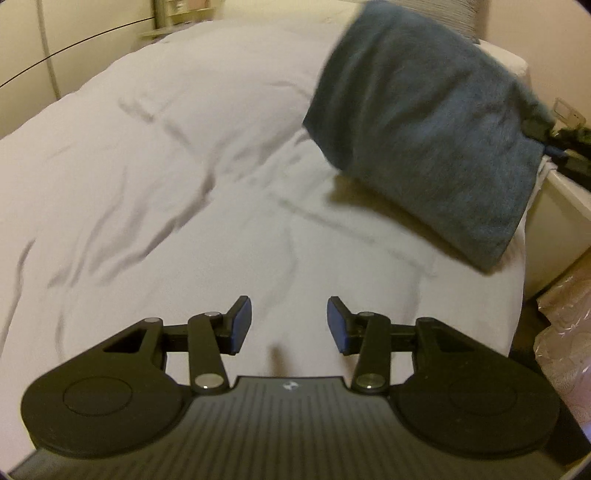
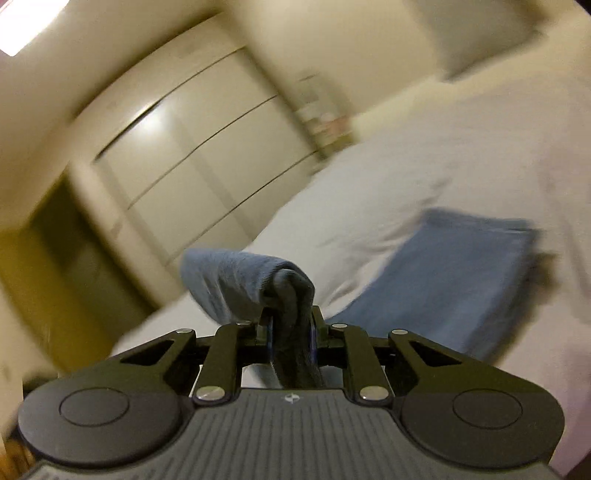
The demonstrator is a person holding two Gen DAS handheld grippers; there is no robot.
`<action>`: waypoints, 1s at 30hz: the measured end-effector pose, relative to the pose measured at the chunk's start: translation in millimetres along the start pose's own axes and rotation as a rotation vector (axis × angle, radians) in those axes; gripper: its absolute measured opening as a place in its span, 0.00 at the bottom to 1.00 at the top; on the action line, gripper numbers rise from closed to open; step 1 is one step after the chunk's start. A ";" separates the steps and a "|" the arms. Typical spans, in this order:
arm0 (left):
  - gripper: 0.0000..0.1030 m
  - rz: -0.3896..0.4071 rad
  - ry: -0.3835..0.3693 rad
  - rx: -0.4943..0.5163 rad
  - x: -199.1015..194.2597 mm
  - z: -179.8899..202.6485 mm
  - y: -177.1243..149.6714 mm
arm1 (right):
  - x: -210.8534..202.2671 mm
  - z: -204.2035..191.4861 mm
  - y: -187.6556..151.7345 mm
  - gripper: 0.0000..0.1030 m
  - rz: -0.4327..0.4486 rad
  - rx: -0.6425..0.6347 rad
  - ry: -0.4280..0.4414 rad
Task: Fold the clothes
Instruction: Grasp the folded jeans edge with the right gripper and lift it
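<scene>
Right now the right gripper [image 2: 291, 332] is clenched on a bunched edge of the dark blue cloth [image 1: 436, 122], which hangs in the air over the far right of the white bed [image 1: 166, 166]. The left gripper [image 1: 289, 325] hovers released, holding nothing. A folded lighter blue cloth [image 2: 443, 280] lies flat on the bed. With only one pinch on it, the hanging cloth could slip out or drop in a heap.

A bed [image 1: 147, 177] covered by a wrinkled white sheet is seen. Cream wardrobe doors [image 2: 192, 147] are set behind it, lit by a ceiling light [image 2: 26, 22].
</scene>
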State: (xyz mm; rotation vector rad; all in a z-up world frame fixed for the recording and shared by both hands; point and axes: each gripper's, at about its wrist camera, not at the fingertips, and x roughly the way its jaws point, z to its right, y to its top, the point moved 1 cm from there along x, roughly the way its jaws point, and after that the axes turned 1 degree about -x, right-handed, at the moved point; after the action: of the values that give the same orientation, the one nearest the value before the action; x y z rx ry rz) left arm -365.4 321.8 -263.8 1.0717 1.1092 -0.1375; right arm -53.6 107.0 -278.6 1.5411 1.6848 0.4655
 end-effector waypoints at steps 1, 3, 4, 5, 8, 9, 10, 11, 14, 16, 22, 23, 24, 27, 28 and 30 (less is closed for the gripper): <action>0.39 -0.007 -0.006 0.014 7.9 5.9 8.6 | 2.6 20.6 9.8 0.19 0.009 0.054 -0.030; 0.39 -0.014 -0.024 0.050 21.7 20.3 21.4 | 15.8 66.6 13.4 0.20 -0.015 0.191 -0.090; 0.39 -0.017 -0.033 0.071 28.2 28.3 27.3 | 24.7 90.4 12.0 0.20 -0.034 0.267 -0.116; 0.39 -0.018 -0.041 0.089 33.6 36.1 30.6 | 30.2 107.2 9.5 0.20 -0.048 0.327 -0.138; 0.40 -0.027 -0.064 0.125 46.4 55.3 35.3 | 36.6 128.6 9.5 0.21 -0.036 0.408 -0.127; 0.40 -0.032 -0.067 0.130 50.8 59.2 36.7 | 37.6 125.8 13.0 0.27 -0.028 0.383 -0.127; 0.40 -0.036 -0.065 0.132 55.0 62.4 37.7 | 38.6 122.9 16.4 0.30 -0.020 0.359 -0.127; 0.40 -0.040 -0.061 0.132 58.4 63.9 37.9 | 39.6 120.0 19.8 0.31 -0.013 0.334 -0.126; 0.40 -0.050 -0.060 0.134 64.1 67.2 39.4 | 41.5 109.8 27.3 0.32 -0.010 0.262 -0.145; 0.40 -0.053 -0.054 0.130 68.0 66.0 38.7 | 47.5 107.8 29.7 0.44 -0.016 0.242 -0.165; 0.40 -0.064 -0.053 0.126 77.3 66.5 45.3 | 42.6 104.1 28.6 0.55 0.004 0.267 -0.160; 0.40 -0.067 -0.055 0.128 79.3 66.9 46.3 | 44.3 104.9 28.5 0.55 -0.006 0.276 -0.149; 0.40 -0.069 -0.058 0.129 81.4 67.2 47.6 | 42.5 101.8 29.1 0.54 -0.006 0.257 -0.152; 0.40 -0.067 -0.065 0.130 86.5 69.3 50.4 | 33.4 88.3 31.9 0.25 0.002 0.170 -0.174; 0.40 -0.063 -0.068 0.131 86.9 69.6 50.9 | 30.4 83.8 32.8 0.24 0.004 0.141 -0.182; 0.40 -0.055 -0.071 0.133 86.6 69.6 52.0 | 24.3 74.7 34.6 0.20 0.009 0.083 -0.196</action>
State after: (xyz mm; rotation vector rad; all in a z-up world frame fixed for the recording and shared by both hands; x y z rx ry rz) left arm -247.4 330.9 -296.2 1.1463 1.0774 -0.2938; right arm 26.3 119.2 -307.4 1.6000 1.5625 0.2423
